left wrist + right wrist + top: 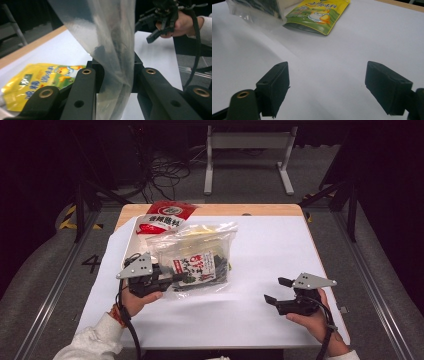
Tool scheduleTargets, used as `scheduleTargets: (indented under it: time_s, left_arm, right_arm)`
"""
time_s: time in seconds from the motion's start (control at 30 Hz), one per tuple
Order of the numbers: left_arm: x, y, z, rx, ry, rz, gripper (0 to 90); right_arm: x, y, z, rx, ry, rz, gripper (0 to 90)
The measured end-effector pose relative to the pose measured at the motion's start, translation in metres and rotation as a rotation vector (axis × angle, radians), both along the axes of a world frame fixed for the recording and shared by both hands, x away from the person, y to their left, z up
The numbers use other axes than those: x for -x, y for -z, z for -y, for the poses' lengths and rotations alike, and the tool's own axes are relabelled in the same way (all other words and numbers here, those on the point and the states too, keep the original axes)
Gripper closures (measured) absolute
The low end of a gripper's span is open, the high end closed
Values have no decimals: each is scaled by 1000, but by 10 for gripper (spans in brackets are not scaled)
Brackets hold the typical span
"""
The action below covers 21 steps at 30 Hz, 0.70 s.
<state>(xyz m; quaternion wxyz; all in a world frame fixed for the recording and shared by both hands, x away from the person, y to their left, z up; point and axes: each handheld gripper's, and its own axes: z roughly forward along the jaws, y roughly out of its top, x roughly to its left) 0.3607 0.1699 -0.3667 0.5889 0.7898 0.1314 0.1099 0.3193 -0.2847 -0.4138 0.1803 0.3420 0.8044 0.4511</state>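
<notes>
From the high view I see my left gripper clamped on the near-left edge of the clear bag, which sits left of centre on the white sheet with a red packet at the far edge behind it, while my right gripper hangs near the right edge with bare sheet between the two. In the left gripper view the jaws pinch the bag's film, a yellow pouch lying to the left. In the right gripper view the pads stand wide apart on nothing, over open sheet, the bag far left.
</notes>
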Motion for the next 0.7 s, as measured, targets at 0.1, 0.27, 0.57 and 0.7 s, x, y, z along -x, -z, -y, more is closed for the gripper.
scheduleTargets:
  time_s: [0.1,0.27,0.57,0.7]
  left_arm:
    - [-1,-6,-7,-1,-23,26,752]
    - [0,-15,-19,17,-70,53,752]
    - [-6,-27,-38,19,-146,99,752]
    - [-10,-33,-46,4,-182,131,751]
  right_arm:
    - [-3,4,-1,1,2,-11,197]
    - [-4,9,-4,17,5,-19,191]
    - [1,16,-3,12,15,-27,170]
    - [3,17,-6,34,7,-24,170]
